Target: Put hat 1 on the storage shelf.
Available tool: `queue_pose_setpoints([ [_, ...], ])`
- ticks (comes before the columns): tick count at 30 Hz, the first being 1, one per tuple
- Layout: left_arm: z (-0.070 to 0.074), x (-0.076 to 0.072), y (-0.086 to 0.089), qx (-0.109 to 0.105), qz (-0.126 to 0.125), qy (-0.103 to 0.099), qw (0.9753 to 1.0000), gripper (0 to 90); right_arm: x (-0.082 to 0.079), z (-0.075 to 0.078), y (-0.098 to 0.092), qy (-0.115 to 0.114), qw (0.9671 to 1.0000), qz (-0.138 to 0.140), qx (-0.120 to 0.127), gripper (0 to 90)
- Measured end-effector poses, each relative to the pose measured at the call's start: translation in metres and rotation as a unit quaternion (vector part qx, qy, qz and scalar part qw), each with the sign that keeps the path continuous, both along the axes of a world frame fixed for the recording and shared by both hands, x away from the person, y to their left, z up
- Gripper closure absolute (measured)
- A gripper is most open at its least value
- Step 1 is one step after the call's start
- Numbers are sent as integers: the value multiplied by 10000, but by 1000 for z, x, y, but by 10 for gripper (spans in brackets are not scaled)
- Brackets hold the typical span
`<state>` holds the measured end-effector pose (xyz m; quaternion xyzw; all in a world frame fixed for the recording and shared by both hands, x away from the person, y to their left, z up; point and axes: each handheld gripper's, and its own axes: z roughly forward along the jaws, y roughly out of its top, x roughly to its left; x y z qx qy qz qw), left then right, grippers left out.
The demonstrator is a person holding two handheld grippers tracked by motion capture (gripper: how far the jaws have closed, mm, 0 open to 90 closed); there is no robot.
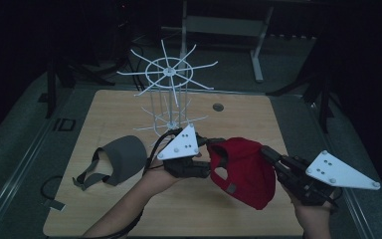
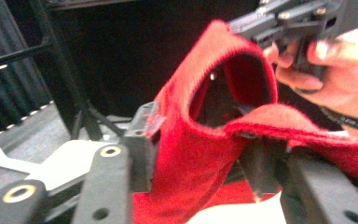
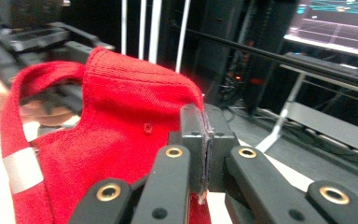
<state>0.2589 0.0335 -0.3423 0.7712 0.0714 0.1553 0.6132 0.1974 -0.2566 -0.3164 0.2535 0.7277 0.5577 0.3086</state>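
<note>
While you hold the red cap [image 1: 243,172] up between your two hands, it hangs just above the near half of the counter [image 1: 129,209], its open underside turned toward you. Your right gripper [image 1: 269,153] has its fingers [image 3: 193,135] pressed together on the cap's edge; in the right gripper view the two pads meet with only a thin fold of red cloth between them. Your left gripper [image 1: 210,143] comes at the cap from the other side. In the left gripper view the red cloth drapes over and between its fingers [image 2: 142,140], which stand apart with cloth in the gap; whether they press on it you cannot tell from here. That view also shows the cap's rear opening and, past it, your right hand [image 2: 335,70] on its gripper.

To the left of your left hand, a grey cap [image 1: 117,162] lies on the counter, its strap toward the near edge, well apart from the red one. Farther back, behind your left gripper, a white wire rack [image 1: 171,89] stands upright with spokes fanning out from its top ring. A small round dark hole [image 1: 218,107] sits in the counter to the rack's right.
</note>
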Motion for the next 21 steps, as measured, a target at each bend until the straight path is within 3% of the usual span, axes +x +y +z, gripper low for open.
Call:
queue_pose_setpoints([
  [8,-3,-4,17,-83,341,6,9994,473,0,5,-5,-2,9998,-157,83,890],
  [14,-4,-4,36,-326,768,101,9965,483,0,11,-13,-32,9990,-315,303,890],
  [21,-17,-15,48,-207,1089,98,9938,483,6,23,-19,-56,9970,-599,492,890],
])
